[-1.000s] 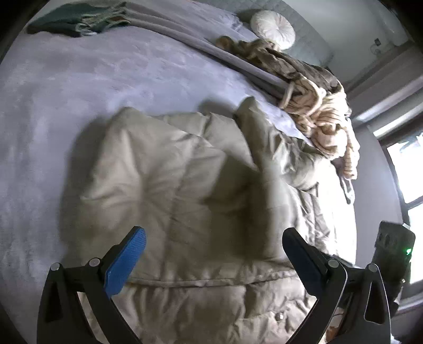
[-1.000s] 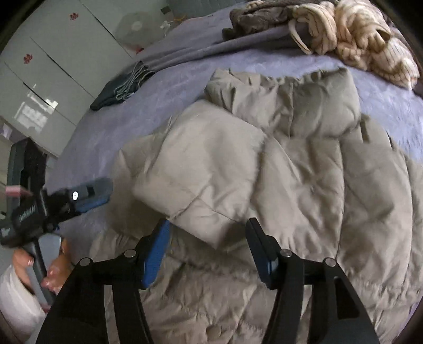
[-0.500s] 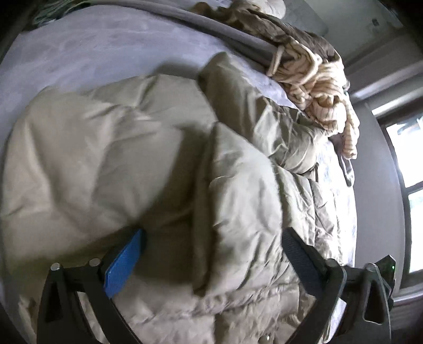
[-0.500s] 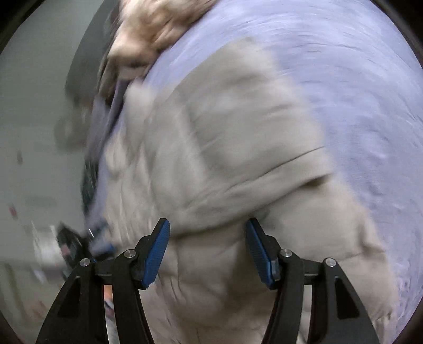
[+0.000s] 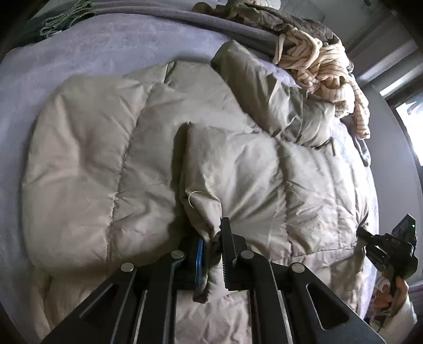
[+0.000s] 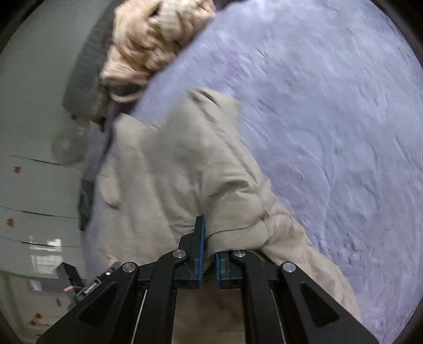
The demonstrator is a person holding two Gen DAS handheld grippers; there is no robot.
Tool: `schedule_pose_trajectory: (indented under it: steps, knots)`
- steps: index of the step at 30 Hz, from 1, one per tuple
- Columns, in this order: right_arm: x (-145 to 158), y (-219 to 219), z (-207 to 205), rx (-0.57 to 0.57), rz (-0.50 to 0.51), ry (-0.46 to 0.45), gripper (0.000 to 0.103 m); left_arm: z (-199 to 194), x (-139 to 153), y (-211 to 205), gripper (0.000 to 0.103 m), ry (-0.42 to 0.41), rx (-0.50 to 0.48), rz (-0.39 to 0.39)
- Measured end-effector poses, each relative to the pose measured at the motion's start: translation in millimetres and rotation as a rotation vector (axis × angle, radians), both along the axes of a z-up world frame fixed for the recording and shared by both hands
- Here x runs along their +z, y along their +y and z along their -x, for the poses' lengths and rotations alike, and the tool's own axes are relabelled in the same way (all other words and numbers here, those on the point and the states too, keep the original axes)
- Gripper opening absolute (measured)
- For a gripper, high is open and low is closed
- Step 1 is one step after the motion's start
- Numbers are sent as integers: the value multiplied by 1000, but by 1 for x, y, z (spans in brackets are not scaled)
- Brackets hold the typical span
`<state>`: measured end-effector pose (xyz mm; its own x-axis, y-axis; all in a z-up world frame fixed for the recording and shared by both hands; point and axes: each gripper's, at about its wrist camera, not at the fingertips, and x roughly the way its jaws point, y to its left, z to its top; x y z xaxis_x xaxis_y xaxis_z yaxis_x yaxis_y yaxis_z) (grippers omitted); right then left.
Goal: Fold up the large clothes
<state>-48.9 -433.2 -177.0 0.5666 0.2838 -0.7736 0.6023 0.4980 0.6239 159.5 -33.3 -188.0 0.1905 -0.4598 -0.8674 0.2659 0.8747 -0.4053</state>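
A large beige puffer jacket [image 5: 238, 164] lies spread on a lavender bed [image 5: 79, 53]. My left gripper [image 5: 212, 238] is shut on a bunched fold of the jacket near its lower middle. My right gripper [image 6: 208, 238] is shut on another edge of the same jacket [image 6: 185, 169], at its side next to the bare bedcover [image 6: 330, 119]. The right gripper and the hand that holds it also show at the right edge of the left wrist view [image 5: 391, 254].
A cream striped knit garment [image 5: 325, 66] and a brown garment [image 5: 264, 18] are piled at the far side of the bed. A dark green cloth [image 5: 60, 21] lies at the far left. White cabinets [image 6: 34, 185] stand beside the bed.
Both grippers have gone from open to shut on the jacket's fabric. The right gripper has swung round to the jacket's side edge. The left gripper has moved in close over the jacket.
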Motion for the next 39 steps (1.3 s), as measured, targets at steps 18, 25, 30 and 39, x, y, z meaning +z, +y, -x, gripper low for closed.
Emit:
schedule_pose_trajectory:
  steps: [18,25,30,39]
  knots:
    - [42,-51,-4,-26,133,-66,69,-12,54,-20,26,-194,-15,-102]
    - [-2,-76,-66,-52,-117,-108,20,-29,17,-47,26,-161,4,-174]
    - [-12,-79,-73,-2,77,22,13,-34,1,-54,26,-167,-23,-198]
    - [-28,-76,-61,23,200,61,22,-25,6,-61,26,-206,-52,-252]
